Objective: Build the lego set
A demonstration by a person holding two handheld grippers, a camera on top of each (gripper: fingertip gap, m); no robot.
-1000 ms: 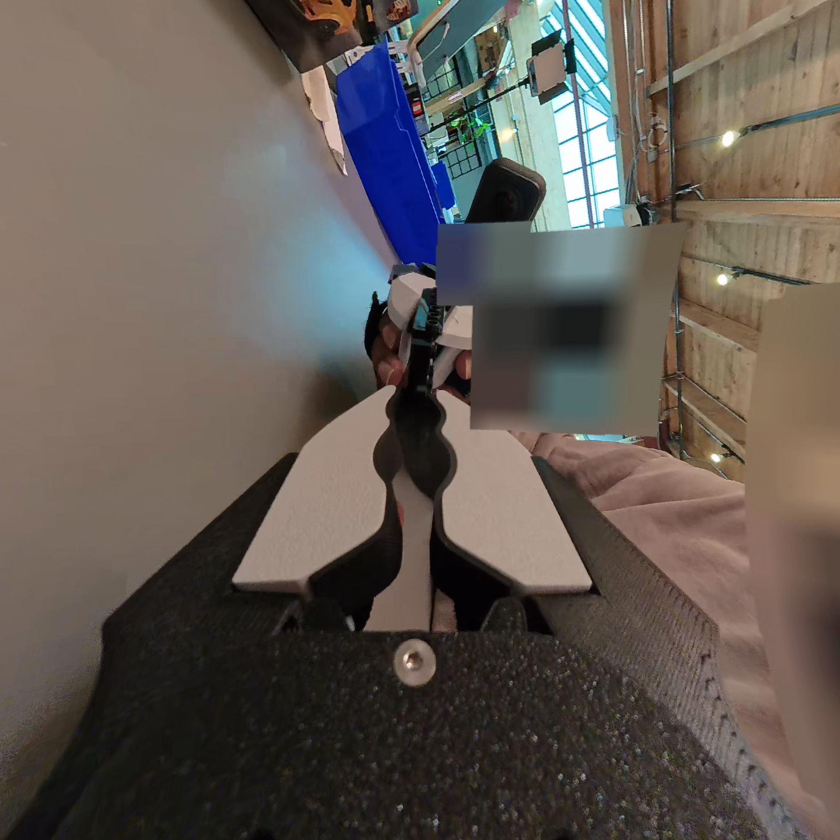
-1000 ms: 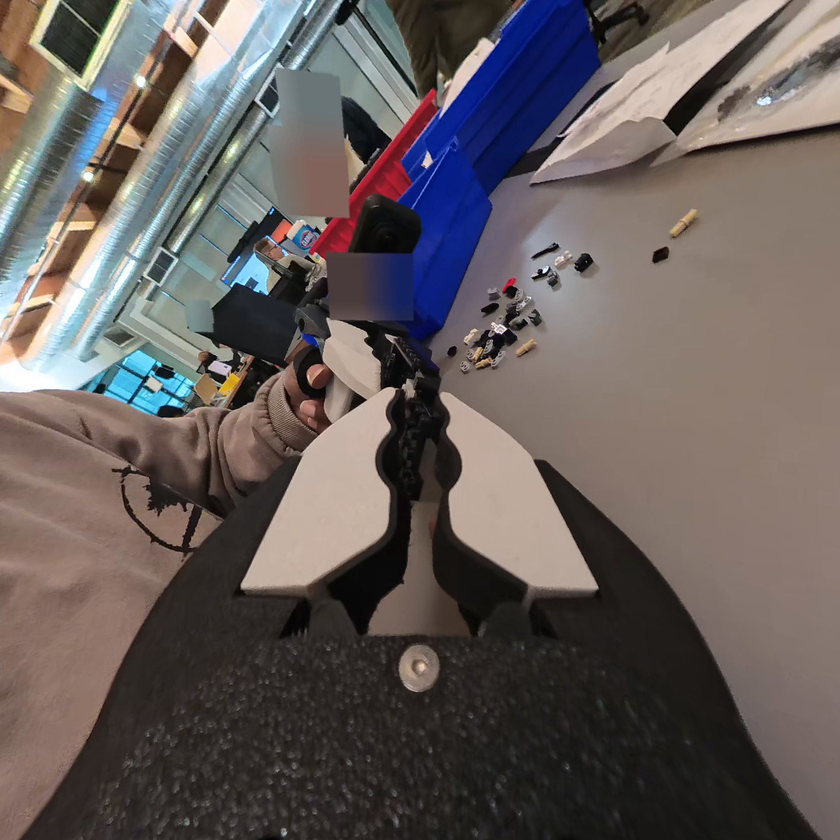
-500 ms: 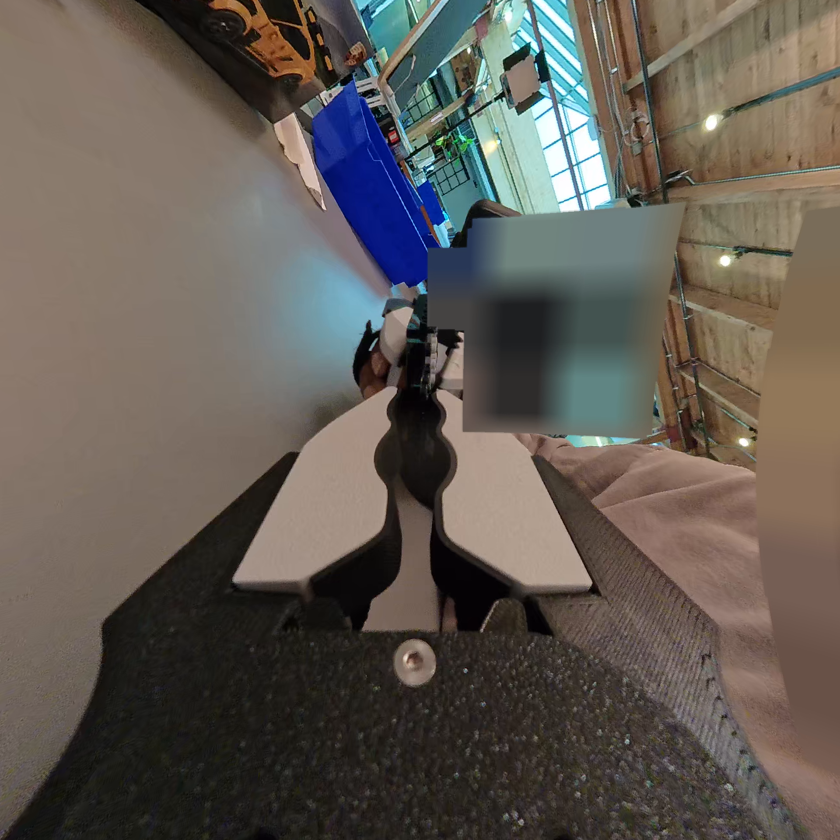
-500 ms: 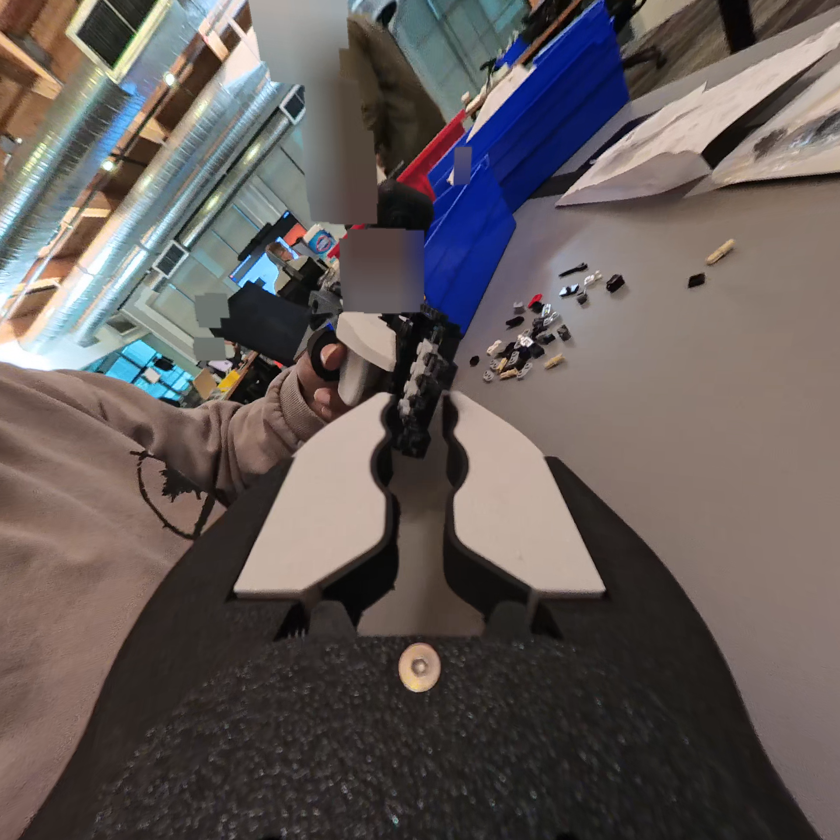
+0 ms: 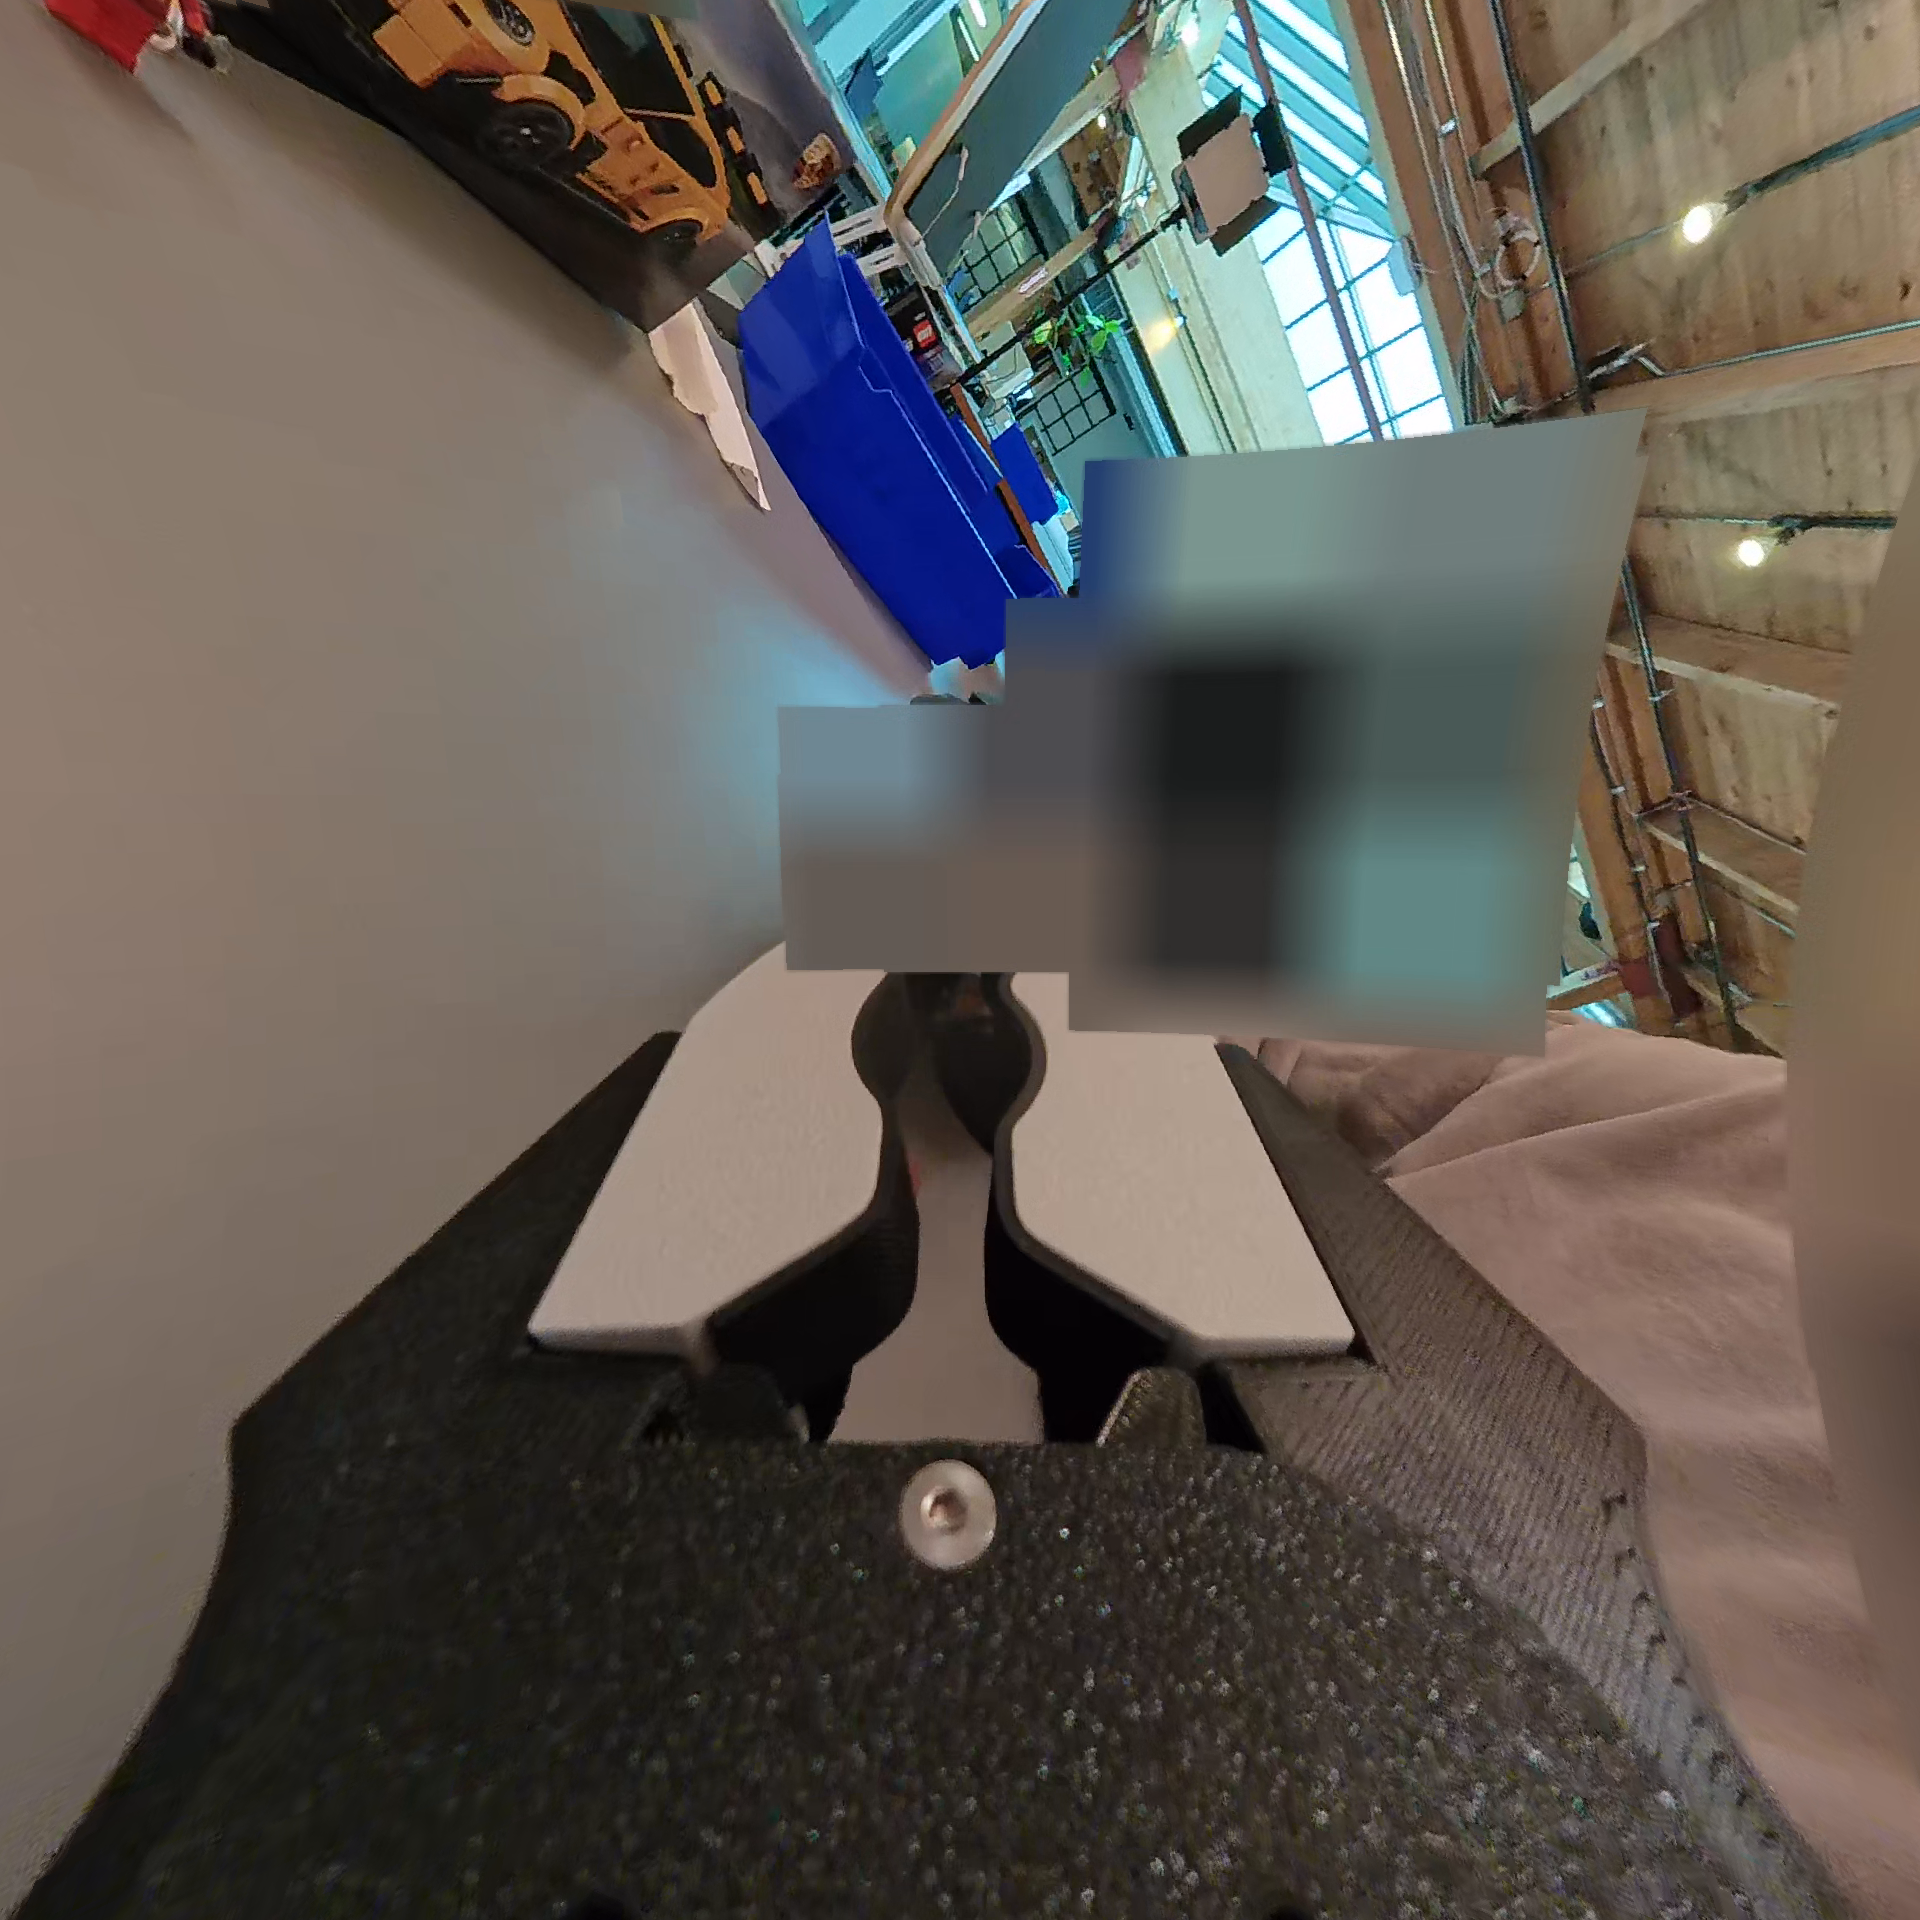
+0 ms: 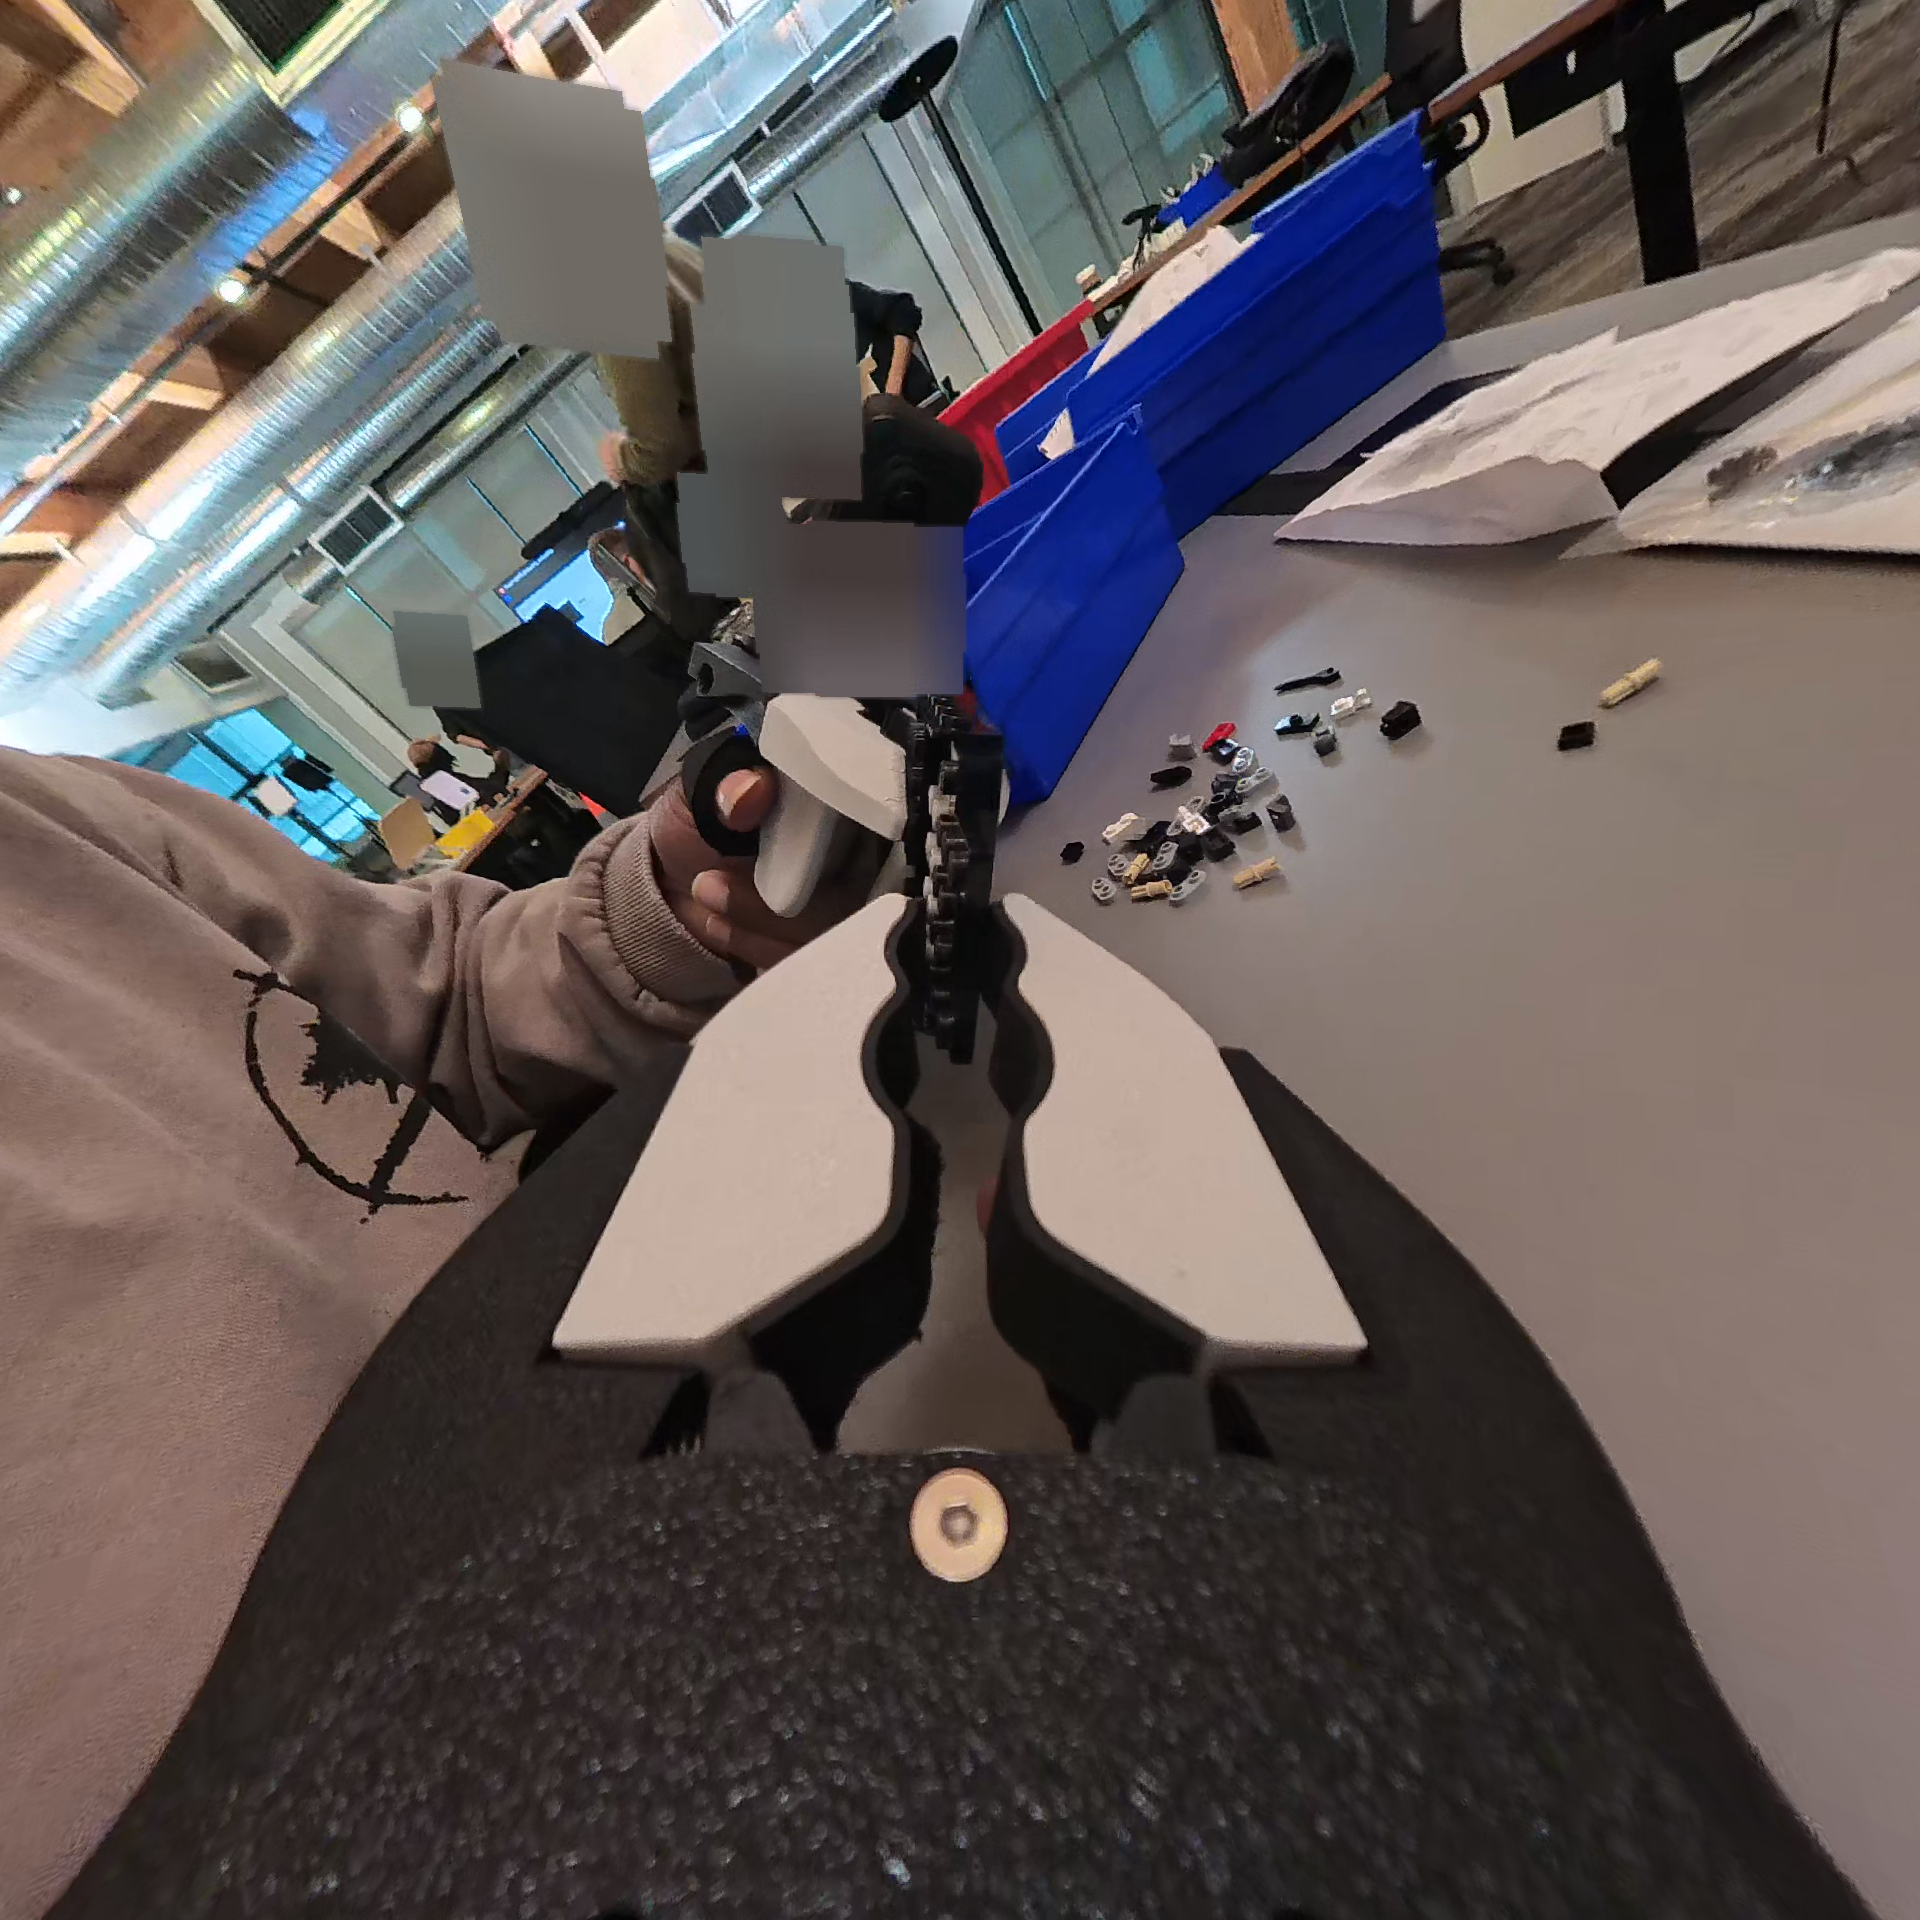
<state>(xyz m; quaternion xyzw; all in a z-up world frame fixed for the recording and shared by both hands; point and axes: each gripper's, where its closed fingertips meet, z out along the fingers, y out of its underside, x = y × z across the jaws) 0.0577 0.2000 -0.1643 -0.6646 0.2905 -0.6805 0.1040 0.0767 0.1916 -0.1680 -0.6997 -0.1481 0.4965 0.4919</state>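
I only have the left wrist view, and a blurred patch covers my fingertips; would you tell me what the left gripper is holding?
Observer: The right wrist view shows the left gripper holding a black lego assembly, lifted clear of the table.
Operator: Thank you. Is the right gripper on it too?
Observer: Yes, the right gripper appears to have its fingers closed on the assembly's near end.
Operator: And where are the spare parts?
Observer: A pile of loose lego pieces lies on the grey table, just in front of a blue bin.
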